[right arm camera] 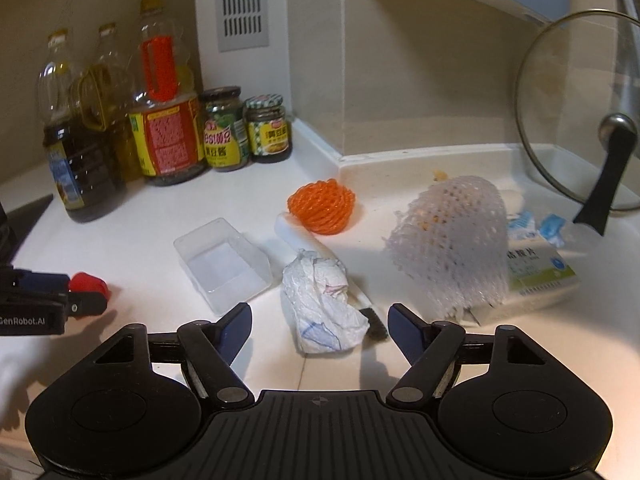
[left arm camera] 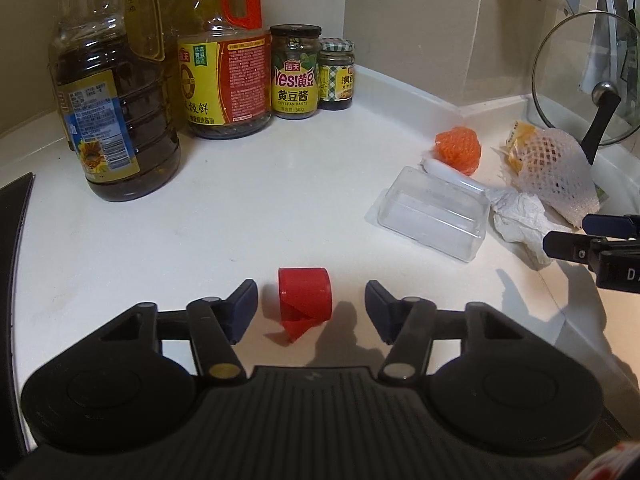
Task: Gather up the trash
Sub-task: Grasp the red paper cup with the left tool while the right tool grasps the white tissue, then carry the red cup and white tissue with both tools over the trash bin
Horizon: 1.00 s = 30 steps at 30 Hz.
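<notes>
A red plastic cap with a torn seal strip (left arm camera: 305,301) lies on the white counter (left arm camera: 248,208) between the open fingers of my left gripper (left arm camera: 312,304); it also shows in the right wrist view (right arm camera: 89,282). My right gripper (right arm camera: 320,326) is open around a crumpled white tissue (right arm camera: 322,302), not touching it. The tissue also shows in the left wrist view (left arm camera: 520,222). Other trash nearby: a clear plastic box (right arm camera: 222,264), an orange net ball (right arm camera: 323,206), a white foam fruit net (right arm camera: 450,246) and a white stick (right arm camera: 300,238).
Oil bottles (left arm camera: 114,112) and sauce jars (left arm camera: 296,74) stand along the back wall. A glass pot lid (right arm camera: 580,120) leans at the right by the sink. A white-and-green medicine box (right arm camera: 540,268) lies behind the foam net. A dark stove edge (left arm camera: 14,208) is at the left.
</notes>
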Each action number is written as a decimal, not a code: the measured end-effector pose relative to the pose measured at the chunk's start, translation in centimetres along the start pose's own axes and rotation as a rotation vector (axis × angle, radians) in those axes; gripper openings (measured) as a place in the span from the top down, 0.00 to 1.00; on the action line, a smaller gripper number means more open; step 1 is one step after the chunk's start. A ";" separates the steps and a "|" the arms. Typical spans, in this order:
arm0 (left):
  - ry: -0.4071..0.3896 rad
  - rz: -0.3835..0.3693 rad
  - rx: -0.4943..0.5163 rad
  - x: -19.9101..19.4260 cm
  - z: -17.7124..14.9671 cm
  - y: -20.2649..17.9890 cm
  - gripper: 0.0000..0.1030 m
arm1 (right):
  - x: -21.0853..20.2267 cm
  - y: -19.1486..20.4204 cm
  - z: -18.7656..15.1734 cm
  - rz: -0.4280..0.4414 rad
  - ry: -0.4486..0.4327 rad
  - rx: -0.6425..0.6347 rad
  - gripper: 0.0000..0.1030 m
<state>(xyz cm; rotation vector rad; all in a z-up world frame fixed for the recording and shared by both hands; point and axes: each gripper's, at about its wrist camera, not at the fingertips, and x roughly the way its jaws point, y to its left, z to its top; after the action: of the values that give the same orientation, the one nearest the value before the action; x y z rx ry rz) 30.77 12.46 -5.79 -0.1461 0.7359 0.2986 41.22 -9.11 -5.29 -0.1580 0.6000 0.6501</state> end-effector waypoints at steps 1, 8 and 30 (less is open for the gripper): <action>0.001 0.001 0.002 0.1 0.0 0.0 0.54 | 0.3 0.1 0.0 0.000 0.002 -0.013 0.30; 0.011 -0.002 0.010 0.4 0.1 0.1 0.76 | 1.8 0.7 0.0 -0.012 0.014 -0.092 0.41; -0.013 -0.072 0.017 -2.6 -0.1 -0.7 0.78 | -1.2 1.9 -0.5 -0.060 -0.045 -0.107 0.90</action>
<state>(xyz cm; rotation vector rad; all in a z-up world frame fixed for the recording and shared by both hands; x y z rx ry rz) 29.05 11.23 -4.09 -0.1544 0.7181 0.2247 39.03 -8.39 -4.88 -0.2597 0.5156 0.6265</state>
